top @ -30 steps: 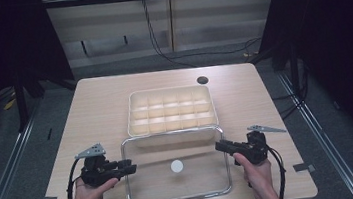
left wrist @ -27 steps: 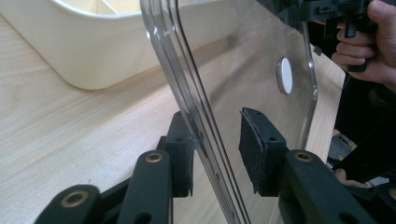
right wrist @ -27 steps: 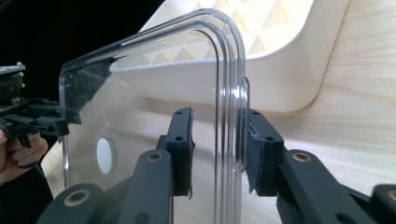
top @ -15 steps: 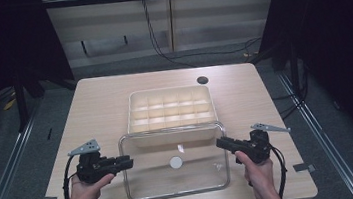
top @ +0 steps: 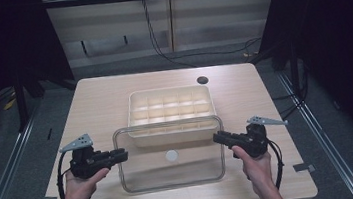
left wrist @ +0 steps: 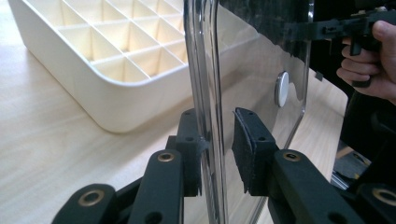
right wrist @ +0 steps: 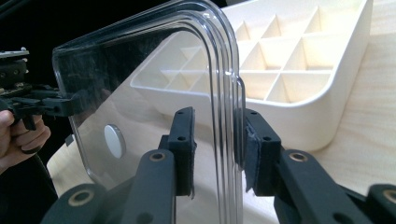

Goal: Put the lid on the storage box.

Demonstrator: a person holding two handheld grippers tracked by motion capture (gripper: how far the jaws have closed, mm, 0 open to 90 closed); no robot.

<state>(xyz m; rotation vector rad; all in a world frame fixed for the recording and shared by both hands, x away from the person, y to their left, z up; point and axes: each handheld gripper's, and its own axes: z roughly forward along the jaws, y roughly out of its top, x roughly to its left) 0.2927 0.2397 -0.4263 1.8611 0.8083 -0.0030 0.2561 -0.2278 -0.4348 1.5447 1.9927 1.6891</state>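
Now, by part:
Left gripper (top: 120, 155): jaws straddle the left edge of the clear lid (top: 170, 153); grip uncertain.
Right gripper (top: 217, 137): straddles its right edge likewise.
Lid: held near the table's (top: 99, 100) front edge.
Tray (top: 170, 105): cream, behind lid.

A clear lid (top: 170, 154) with a white round knob (top: 172, 155) at its middle spans the space between the two grippers. The left gripper (top: 120, 155) meets its left edge, the right gripper (top: 217, 137) its right edge; each is held in a hand. Just beyond the lid's far edge, away from both grippers, stands a cream compartment tray (top: 171, 107) on the wooden table (top: 99, 100).
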